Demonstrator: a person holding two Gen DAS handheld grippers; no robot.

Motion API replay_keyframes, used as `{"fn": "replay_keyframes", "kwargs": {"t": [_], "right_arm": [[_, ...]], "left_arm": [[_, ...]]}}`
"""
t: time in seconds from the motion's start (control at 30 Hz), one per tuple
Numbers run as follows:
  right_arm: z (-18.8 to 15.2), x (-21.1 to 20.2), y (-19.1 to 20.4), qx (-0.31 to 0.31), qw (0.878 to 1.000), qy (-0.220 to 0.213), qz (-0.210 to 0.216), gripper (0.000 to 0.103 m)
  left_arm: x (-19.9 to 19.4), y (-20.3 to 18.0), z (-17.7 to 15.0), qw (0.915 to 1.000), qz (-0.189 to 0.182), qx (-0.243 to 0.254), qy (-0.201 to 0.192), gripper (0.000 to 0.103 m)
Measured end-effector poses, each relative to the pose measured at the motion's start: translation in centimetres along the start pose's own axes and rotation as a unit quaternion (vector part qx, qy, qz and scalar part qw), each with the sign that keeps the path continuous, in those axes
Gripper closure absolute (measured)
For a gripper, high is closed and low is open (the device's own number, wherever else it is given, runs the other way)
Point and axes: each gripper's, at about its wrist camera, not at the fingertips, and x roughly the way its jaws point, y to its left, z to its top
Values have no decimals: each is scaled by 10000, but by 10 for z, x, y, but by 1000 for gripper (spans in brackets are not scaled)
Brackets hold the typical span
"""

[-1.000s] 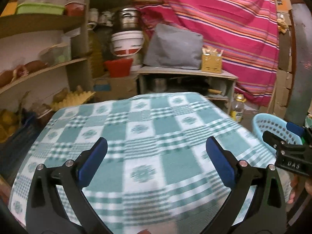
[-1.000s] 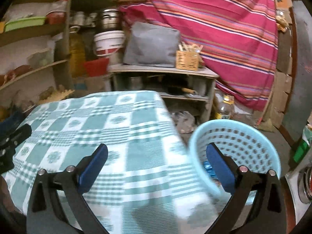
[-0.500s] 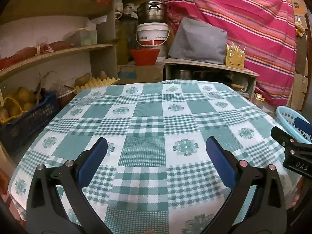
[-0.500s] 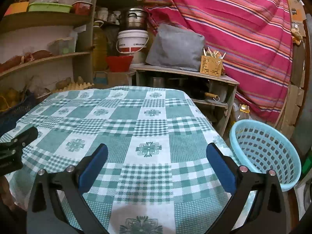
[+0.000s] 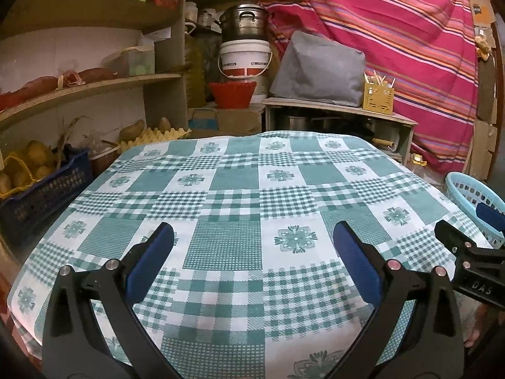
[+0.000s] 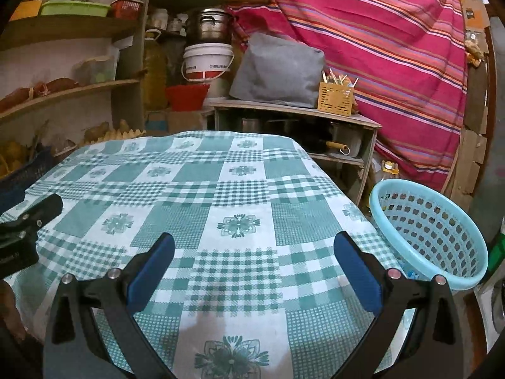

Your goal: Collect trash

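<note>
1. Left claw: black frame, blue pads, spread wide with nothing between them; hangs over the near edge of the counter. It has swung back from the basket side over the last second and now faces the counter squarely.
2. Right claw: same build, likewise spread and empty. A second ago it pointed down into the basket; now it looks across the cloth, basket off to its right.
3. Basket: pale blue plastic, round, perforated wall, tilted, just beside the counter's right edge. Something small and blue shows low near its rim; contents otherwise unclear.
4. Counter cover: woven cloth, green-and-white check with flower motifs, lying smooth. No trash shows on it.
5. Judgement: both claws turned away from the basket onto a bare cloth suggests a drop is done and collection is at or near its end.
</note>
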Motion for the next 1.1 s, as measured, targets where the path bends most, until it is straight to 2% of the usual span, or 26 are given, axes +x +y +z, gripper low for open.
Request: {"fn": "replay_keyframes", "kwargs": {"t": [0.43,1.1], "right_arm": [[0,-1,8,-88,9999,-62,23,5],[-1,-3,10,-89,9999,-92,23,5]], "left_arm": [[-3,5,-2,9998,47,-162,-54,5],[-5,-1,-3,9999,50,-17,-133,5]]}}
